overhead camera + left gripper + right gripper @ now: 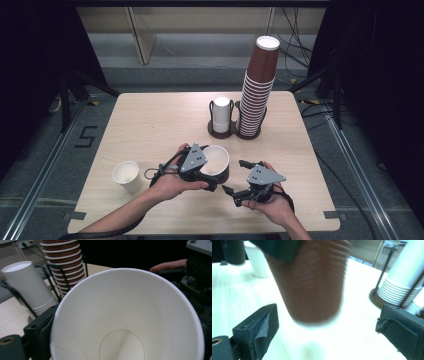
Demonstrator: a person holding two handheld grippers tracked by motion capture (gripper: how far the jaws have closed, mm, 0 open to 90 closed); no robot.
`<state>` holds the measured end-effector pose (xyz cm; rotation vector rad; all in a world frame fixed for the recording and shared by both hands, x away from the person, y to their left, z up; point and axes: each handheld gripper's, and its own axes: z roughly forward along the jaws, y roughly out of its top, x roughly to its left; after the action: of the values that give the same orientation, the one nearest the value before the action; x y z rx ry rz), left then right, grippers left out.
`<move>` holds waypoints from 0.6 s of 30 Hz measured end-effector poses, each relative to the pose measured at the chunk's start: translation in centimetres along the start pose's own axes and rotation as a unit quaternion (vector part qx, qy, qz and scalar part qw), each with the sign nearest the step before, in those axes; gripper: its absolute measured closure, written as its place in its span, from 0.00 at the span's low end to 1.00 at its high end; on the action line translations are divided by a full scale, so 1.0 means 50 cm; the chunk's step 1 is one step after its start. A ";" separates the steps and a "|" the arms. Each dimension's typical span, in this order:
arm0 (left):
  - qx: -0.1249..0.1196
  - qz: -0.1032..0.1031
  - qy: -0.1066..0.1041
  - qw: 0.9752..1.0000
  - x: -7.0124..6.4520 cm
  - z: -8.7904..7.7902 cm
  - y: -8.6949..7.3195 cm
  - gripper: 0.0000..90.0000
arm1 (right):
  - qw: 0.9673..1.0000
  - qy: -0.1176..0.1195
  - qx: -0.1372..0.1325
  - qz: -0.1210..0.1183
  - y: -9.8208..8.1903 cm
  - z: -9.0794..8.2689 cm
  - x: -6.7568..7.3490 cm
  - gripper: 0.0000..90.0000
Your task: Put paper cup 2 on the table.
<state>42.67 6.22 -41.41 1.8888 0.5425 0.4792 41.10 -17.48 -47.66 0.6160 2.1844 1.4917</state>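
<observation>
Two hand-held claws working a paper cup at a table. The left claw [212,181] grasps a brown paper cup [216,162] by its wall, one black jaw outside the rim; the cup is tipped so that its white inside faces up and toward the claw's own camera, where the circular base seam [121,345] lies straight ahead between the jaws. Holding it low and tilted probably presents the ribbed brown wall [312,282] to the other hand. The right claw [236,179] stands released just to the cup's right, its jaws spread wide on either side of the cup's lower end without touching it, as its own camera shows; the cup hangs clear of the table [150,120]. Beyond both claws, a two-post wire holder [235,131] keeps a short stack of white cups [221,114] and a tall stack of brown cups [257,90] upright and nested. A single white cup [127,175] stands apart, outboard of the left claw.
</observation>
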 end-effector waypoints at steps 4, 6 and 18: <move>0.007 -0.005 0.036 0.999 0.021 -0.026 -0.009 0.07 | 1.000 -0.018 0.005 0.003 -0.011 -0.018 -0.018 0.05; 0.007 -0.006 0.053 0.999 0.031 -0.037 -0.015 0.07 | 0.999 -0.033 -0.004 0.005 -0.015 -0.026 -0.028 0.05; 0.006 -0.033 0.109 0.994 0.087 -0.072 -0.024 0.07 | 0.998 -0.053 -0.011 0.025 -0.025 -0.042 -0.050 0.05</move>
<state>44.01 11.81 -40.93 1.8344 0.7492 0.6438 41.77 -20.90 -47.92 0.7299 2.0849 1.4709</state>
